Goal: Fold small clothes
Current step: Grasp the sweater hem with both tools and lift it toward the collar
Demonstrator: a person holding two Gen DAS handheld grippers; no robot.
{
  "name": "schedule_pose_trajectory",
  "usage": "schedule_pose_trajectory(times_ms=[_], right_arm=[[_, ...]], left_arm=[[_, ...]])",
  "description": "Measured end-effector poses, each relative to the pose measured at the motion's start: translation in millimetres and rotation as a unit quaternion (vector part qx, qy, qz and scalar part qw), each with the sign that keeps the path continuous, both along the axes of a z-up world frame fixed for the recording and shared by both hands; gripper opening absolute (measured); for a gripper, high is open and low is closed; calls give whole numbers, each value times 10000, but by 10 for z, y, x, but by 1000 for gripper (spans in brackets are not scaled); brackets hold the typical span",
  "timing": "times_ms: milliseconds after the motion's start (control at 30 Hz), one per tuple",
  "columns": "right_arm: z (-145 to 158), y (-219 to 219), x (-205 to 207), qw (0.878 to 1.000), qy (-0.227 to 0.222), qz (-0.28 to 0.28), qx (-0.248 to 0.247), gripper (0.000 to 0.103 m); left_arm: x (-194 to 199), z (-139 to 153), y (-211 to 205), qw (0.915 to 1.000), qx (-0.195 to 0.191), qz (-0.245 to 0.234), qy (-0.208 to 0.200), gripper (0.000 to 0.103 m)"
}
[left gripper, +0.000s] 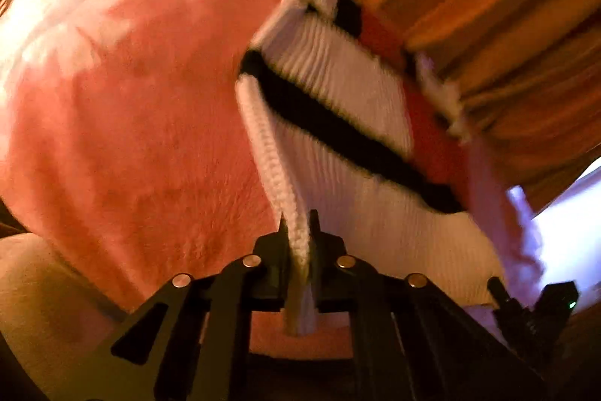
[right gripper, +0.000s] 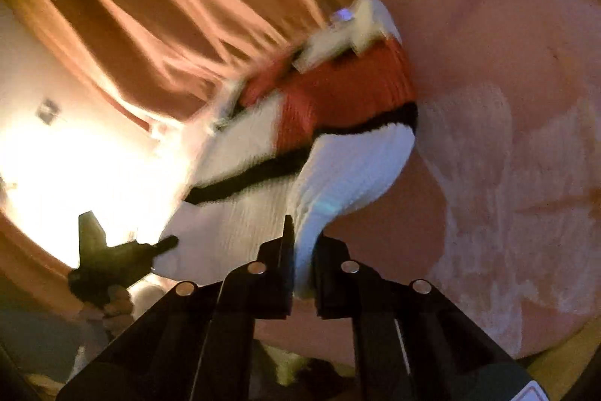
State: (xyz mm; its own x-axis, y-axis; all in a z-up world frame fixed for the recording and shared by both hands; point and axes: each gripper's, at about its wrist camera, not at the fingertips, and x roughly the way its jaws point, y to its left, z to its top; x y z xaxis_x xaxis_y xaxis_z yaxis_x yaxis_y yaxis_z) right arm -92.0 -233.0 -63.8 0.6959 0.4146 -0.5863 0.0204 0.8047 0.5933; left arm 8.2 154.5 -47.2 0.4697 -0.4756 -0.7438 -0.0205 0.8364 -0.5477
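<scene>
Item: white sock [left gripper: 360, 108] with black and red bands, held taut above pink blanket [left gripper: 124, 100]. Left gripper [left gripper: 299, 239] clamps one cuff edge; right gripper [right gripper: 304, 250] clamps other. Fold not yet made; laying down, folding remain.

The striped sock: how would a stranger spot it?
Find the big pink blanket. Above it, held up by the left gripper and right gripper, is the sock. It alone is ribbed white with black and red bands.
</scene>
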Motion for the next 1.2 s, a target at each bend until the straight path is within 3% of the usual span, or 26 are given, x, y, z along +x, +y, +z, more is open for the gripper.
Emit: schedule_pose_trajectory(times_ms=[100,233,333,467,533,667,800,900,1033,1100,1200], right_arm=[[374,-31,-213,9990,-444,-46,-46,8],[564,-91,-429,9979,-646,-41,-7,7],[540,-62,-565,9988,-474,-6,-83,7],[395,-68,-863,9999,69,107,-91,7],[470,-90,-981,9999,53,113,-39,7],[1073,-142,-868,9970,-688,151,-323,6],[1436,-297,-221,9876,-1411,163,-661,6],[1391,-464,602,9863,-1445,78,-791,6],[1198,-620,1653,9889,-1115,-19,-980,6],[1022,-669,2150,9908,-892,-102,-1013,6],[638,-714,2812,9930,-439,-196,-1079,6]], left_arm=[[-211,420,266,9989,-133,129,-428,5],[-486,715,481,9976,-55,57,-691,5],[-653,702,504,9981,57,-30,-610,5],[-903,598,378,9993,232,-202,-212,5],[-972,656,376,9993,259,-162,-201,5],[-883,1115,389,9973,205,-76,-705,6],[-270,1444,121,9868,627,-176,-1485,6],[404,1471,-90,9805,970,-85,-1708,6],[1389,1246,-352,9758,1514,169,-1572,6],[1891,1017,-471,9724,1847,326,-1389,6],[2414,629,-581,9730,2010,462,-1040,7]])
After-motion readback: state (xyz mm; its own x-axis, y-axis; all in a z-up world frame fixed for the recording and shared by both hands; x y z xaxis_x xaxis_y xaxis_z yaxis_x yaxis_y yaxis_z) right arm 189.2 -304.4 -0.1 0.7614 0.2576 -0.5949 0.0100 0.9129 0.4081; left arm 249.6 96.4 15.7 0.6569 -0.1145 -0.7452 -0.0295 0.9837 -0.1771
